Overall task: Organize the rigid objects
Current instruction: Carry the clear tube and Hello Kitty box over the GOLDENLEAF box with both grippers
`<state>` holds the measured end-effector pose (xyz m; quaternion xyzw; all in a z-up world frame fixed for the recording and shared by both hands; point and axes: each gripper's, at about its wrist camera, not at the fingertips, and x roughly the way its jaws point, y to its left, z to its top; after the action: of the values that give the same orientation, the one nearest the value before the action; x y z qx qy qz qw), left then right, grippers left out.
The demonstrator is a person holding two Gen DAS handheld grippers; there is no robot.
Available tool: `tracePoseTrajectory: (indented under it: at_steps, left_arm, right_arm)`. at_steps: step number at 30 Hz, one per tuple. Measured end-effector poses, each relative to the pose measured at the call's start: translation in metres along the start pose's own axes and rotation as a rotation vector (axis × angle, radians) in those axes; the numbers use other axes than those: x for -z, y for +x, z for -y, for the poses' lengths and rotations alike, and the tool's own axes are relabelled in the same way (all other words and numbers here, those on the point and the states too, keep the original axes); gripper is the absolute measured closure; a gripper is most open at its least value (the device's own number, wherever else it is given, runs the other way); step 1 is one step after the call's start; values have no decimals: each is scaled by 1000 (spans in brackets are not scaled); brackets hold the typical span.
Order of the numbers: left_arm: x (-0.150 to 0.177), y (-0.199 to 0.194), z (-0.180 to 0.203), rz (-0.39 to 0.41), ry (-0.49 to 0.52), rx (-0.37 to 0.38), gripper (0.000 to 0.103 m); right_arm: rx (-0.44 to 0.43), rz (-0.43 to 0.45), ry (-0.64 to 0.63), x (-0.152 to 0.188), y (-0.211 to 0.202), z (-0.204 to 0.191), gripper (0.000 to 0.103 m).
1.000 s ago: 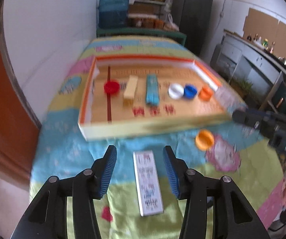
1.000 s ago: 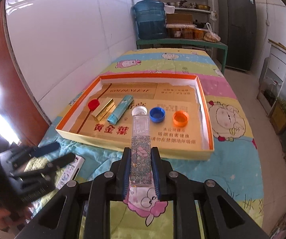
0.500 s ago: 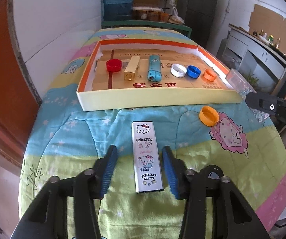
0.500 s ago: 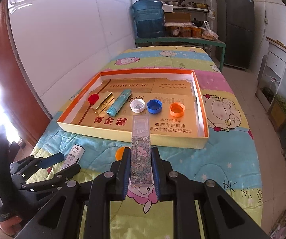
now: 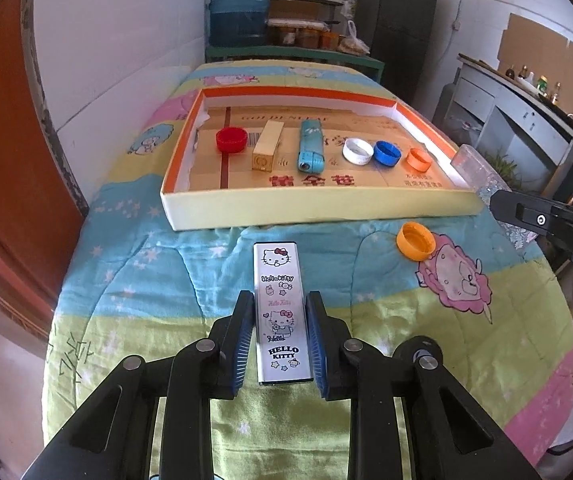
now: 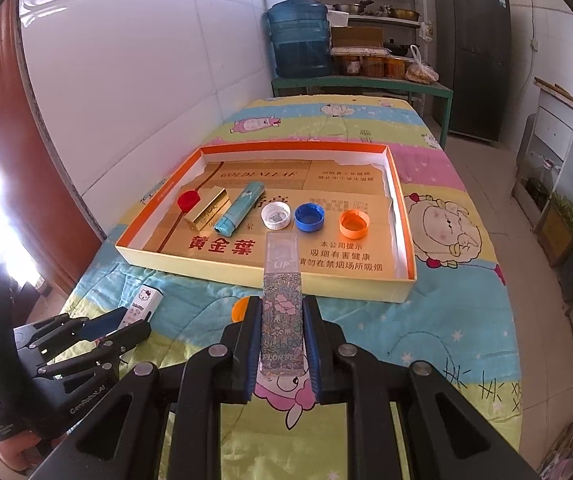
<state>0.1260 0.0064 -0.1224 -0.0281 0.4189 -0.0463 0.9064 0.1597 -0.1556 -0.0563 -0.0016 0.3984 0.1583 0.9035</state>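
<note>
- Cartoon-print quilt [image 5: 134, 288] covers the bed.
- Orange-rimmed tray [image 5: 310, 210] sits at twelve o'clock.
- Hello Kitty box [image 5: 280, 292] lies dead centre.
- Loose orange cap [image 5: 415, 241] at two o'clock.

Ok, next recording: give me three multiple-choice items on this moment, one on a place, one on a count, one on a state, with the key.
1. Where does the loose orange cap lie?
A. in the tray
B. on the quilt beside the tray
C. on the floor

2. How many bottle caps lie in the tray?
A. two
B. four
C. six

3. What does the right gripper hold?
A. nothing
B. a floral box
C. a red cap

Key: 1 B, it sits outside the near wall; 2 B, red, white, blue, orange; 3 B, its pads press the floral box.
</note>
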Motion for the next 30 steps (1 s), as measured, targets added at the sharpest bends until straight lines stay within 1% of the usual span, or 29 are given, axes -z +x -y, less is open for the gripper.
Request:
tracePoseTrajectory:
  at_steps: [5, 8, 15, 19, 25, 30]
  left_arm:
    - [-9, -7, -1, 17, 5, 6, 76]
    - [-18, -13, 0, 43, 16, 7, 76]
    - [-50, -33, 2, 117, 39, 22, 76]
    - [-73, -42, 3, 161, 58, 16, 76]
    - [-106, -41, 3, 180, 73, 27, 76]
    - [-139, -27, 1, 170, 83, 34, 76]
  right_arm:
    - [3, 8, -11, -5, -2, -3, 83]
    - [5, 14, -22, -8, -4, -5, 83]
    - [16, 33, -48, -22, -7, -10, 83]
    - [24, 49, -64, -34, -7, -10, 83]
    - [21, 60, -71, -56, -3, -2, 83]
    - [20, 59, -79, -81, 8, 9, 83]
